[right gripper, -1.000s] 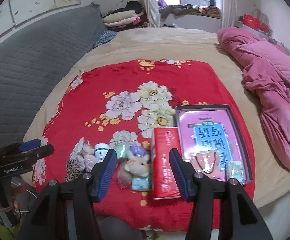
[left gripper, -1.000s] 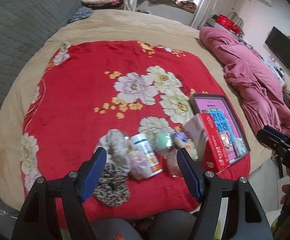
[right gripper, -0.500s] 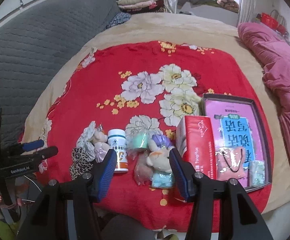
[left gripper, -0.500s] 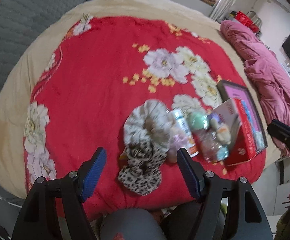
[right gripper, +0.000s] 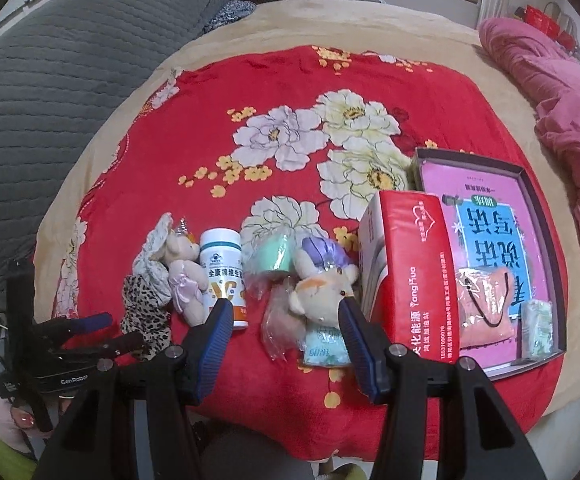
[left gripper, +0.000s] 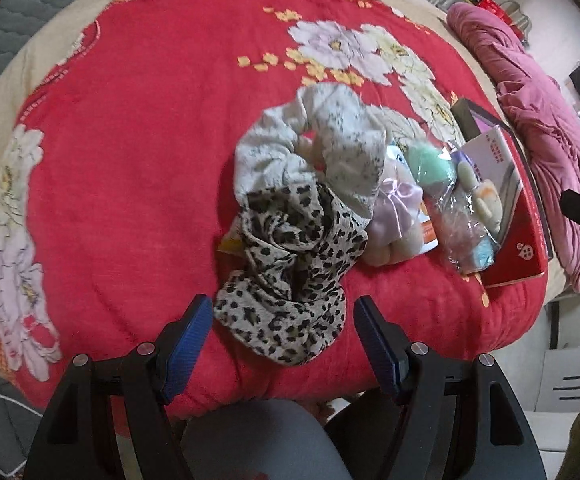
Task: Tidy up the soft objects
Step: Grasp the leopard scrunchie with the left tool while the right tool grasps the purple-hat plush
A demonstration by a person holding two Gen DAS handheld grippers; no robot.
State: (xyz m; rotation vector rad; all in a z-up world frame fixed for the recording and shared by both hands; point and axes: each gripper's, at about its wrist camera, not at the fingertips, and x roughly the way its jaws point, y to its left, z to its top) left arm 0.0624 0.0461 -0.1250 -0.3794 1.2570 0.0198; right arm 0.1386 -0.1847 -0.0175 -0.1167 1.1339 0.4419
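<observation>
Left wrist view: the left gripper (left gripper: 284,338) is spread wide with nothing in it, straddling the near end of the crumpled leopard-print fabric scrunchie (left gripper: 290,268) on the red floral fleece blanket (left gripper: 138,128). Right wrist view: the right gripper (right gripper: 284,338) gapes empty too, just in front of the bagged cream plush toy (right gripper: 322,294), right of that scrunchie (right gripper: 144,312).

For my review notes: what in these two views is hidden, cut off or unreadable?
- White bottle: left wrist view, mostly hidden behind the bear and scrunchies.
- Bagged toys: right wrist view, partly covered by right tool fingers.
- Left tool: right wrist view, dark, seen from the side.
- Bottle label: partly legible.
</observation>
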